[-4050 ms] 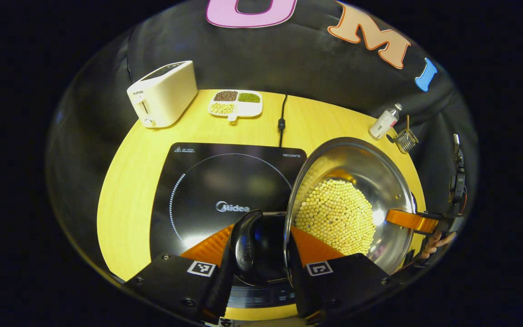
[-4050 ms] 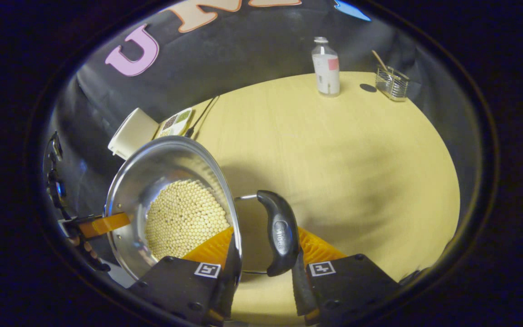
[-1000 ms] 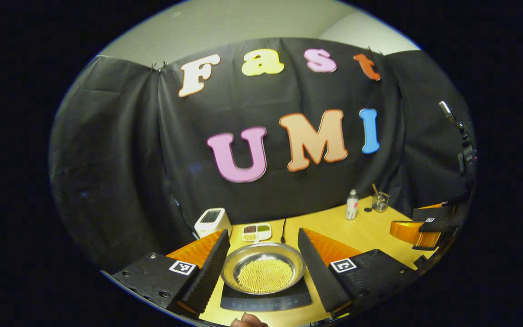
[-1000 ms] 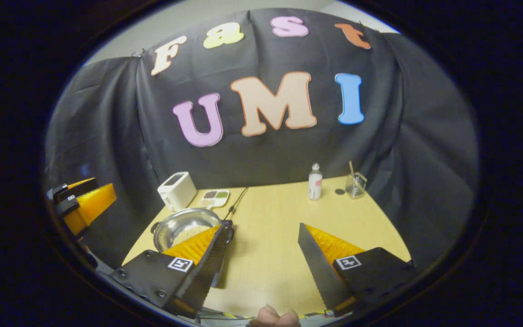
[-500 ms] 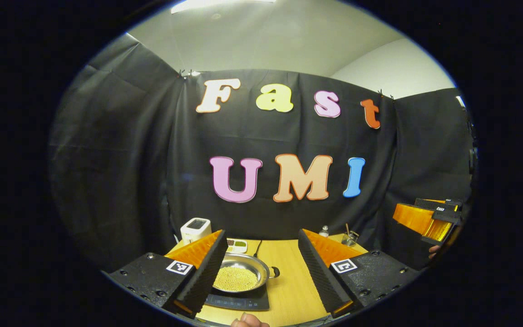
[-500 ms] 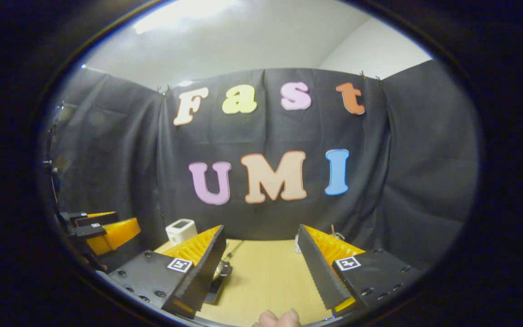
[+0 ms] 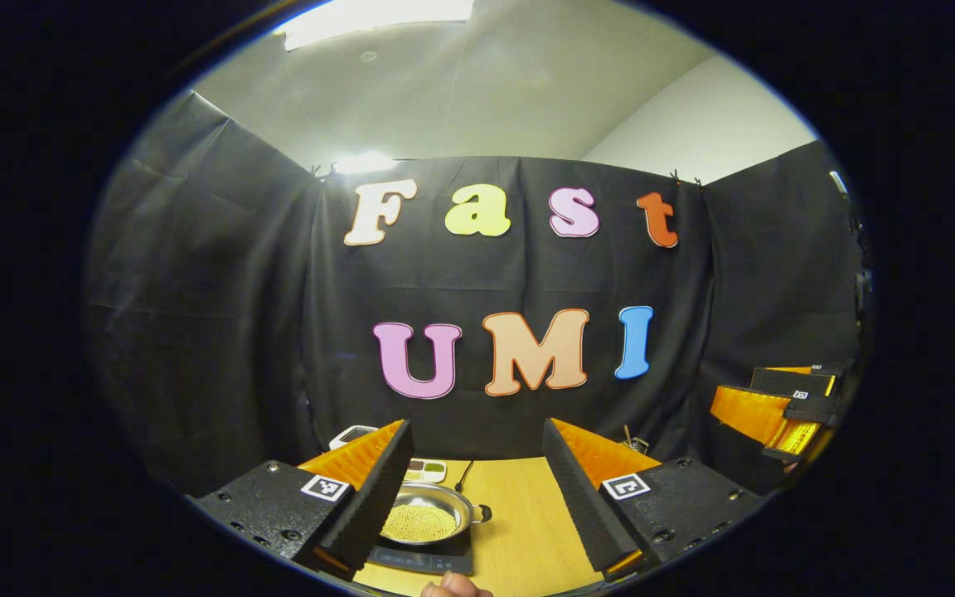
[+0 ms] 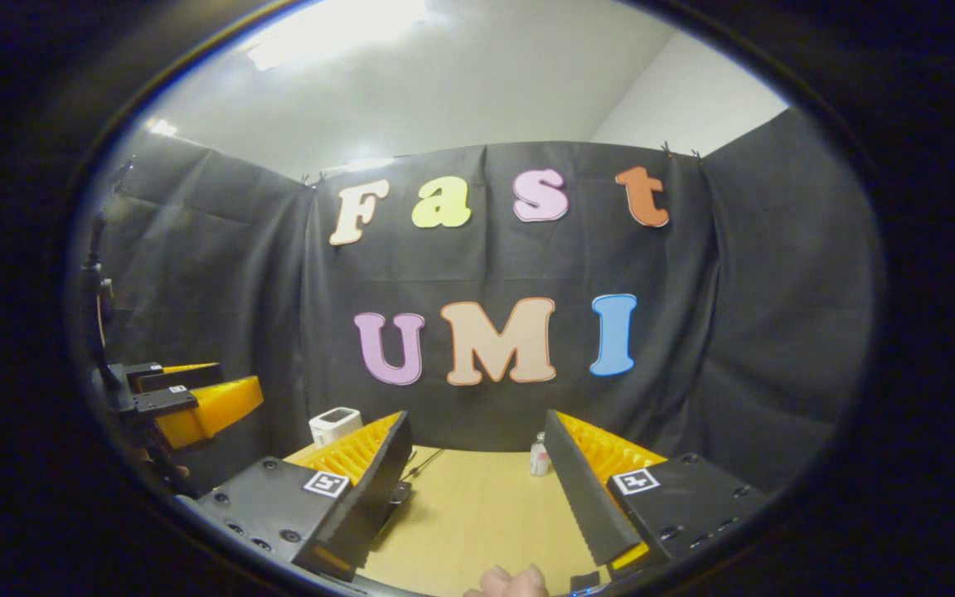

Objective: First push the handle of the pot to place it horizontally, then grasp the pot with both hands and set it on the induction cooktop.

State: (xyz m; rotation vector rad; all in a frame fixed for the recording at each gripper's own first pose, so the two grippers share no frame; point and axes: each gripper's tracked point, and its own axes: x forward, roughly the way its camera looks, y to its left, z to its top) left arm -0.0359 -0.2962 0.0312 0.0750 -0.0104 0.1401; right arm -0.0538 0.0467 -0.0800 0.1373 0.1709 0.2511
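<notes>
Pale wooden table [image 7: 519,531], round steel pot [image 7: 432,516] — on flat black cooktop [image 7: 419,560]

Both views high, facing booth wall [image 7: 477,282]

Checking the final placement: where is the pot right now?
In the left gripper view, the pot sits on the induction cooktop, low between the left gripper fingers, before the divided dish.

Left tool [image 7: 473,489]: fingers spread wide, nothing between them, raised and aimed level toward the far wall. Right tool [image 8: 475,489]: fingers likewise spread wide and empty, raised, aimed the same way. Each tool also appears at the edge of the other's view, held at similar height. A fingertip [image 7: 448,588] of the holding hand shows at the bottom edge of the left gripper view; fingertips [image 8: 511,580] show likewise in the right gripper view.
</notes>
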